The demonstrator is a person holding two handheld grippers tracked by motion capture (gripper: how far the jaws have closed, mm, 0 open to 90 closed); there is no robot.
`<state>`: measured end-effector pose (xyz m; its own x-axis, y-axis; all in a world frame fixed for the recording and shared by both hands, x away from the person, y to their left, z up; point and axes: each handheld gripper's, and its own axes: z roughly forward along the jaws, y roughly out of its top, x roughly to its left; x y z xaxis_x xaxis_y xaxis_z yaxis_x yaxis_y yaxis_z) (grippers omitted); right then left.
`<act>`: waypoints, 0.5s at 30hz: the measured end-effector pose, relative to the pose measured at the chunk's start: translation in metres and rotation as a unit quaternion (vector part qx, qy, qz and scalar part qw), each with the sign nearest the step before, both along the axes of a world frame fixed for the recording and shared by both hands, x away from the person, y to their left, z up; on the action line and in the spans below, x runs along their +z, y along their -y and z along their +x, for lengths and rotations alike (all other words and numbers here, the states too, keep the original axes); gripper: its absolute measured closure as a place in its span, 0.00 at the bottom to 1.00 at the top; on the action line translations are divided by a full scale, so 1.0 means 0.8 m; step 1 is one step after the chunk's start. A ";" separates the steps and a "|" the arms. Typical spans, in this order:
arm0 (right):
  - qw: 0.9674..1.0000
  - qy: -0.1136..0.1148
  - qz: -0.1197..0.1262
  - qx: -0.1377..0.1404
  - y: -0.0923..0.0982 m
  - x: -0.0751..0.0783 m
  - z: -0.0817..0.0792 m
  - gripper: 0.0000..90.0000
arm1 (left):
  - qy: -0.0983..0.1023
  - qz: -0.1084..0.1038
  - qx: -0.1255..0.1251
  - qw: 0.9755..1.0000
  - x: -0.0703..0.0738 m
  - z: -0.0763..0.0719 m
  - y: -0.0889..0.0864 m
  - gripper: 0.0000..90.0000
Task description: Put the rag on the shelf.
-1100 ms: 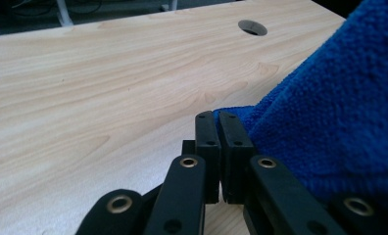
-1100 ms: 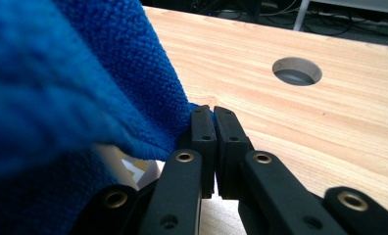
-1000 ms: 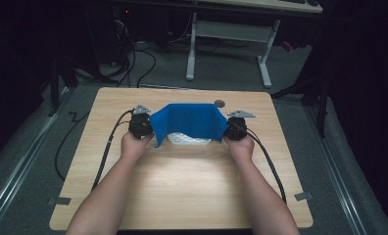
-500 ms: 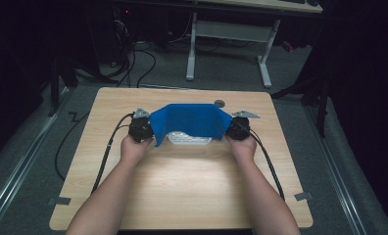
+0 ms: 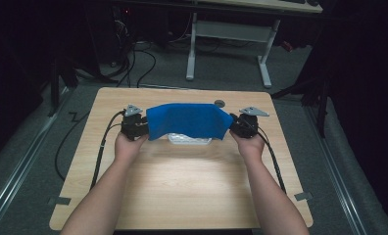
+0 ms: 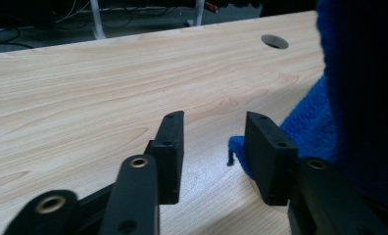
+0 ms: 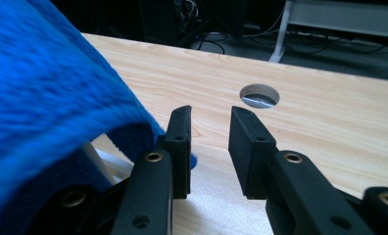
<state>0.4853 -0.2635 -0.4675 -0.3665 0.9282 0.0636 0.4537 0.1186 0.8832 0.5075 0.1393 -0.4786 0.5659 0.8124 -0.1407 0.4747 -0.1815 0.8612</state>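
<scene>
A blue cloth (image 5: 188, 120) lies draped over a white object (image 5: 189, 140) in the middle of the wooden table (image 5: 182, 186). My left gripper (image 5: 139, 128) sits at the cloth's left end and my right gripper (image 5: 237, 127) at its right end. In the left gripper view the left gripper (image 6: 215, 119) has just been opening; a corner of the cloth (image 6: 339, 98) lies beside its right pad, unpressed. The right gripper (image 7: 211, 111) has also just been opening, with nothing between its jaws and the cloth (image 7: 50, 98) hanging to its left.
A round cable hole (image 5: 219, 103) is in the table behind the cloth, near the far edge. Black cables (image 5: 101, 152) trail from both grippers over the table's sides. A desk frame (image 5: 226, 34) stands on the floor beyond.
Both grippers held the cloth's ends before; their jaws now stand apart and the cloth rests loose on the white object. The hands have barely shifted.
</scene>
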 end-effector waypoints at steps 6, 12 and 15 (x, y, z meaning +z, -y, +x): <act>1.000 0.012 -0.021 -0.007 0.000 0.012 -0.011 0.71 | 0.005 0.010 0.014 1.000 0.010 -0.006 -0.013 0.57; 0.999 0.018 -0.033 -0.011 0.002 0.020 -0.021 0.67 | 0.013 0.011 0.022 1.000 0.017 -0.017 -0.024 0.53; 0.999 0.030 -0.034 -0.011 0.004 0.023 -0.028 0.67 | 0.018 0.013 0.024 0.999 0.018 -0.027 -0.029 0.52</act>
<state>0.4632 -0.2668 -0.4487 -0.3479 0.9373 -0.0211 0.4036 0.1700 0.8990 0.4862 0.1622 -0.4639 0.5303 0.8419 -0.0999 0.4522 -0.1813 0.8733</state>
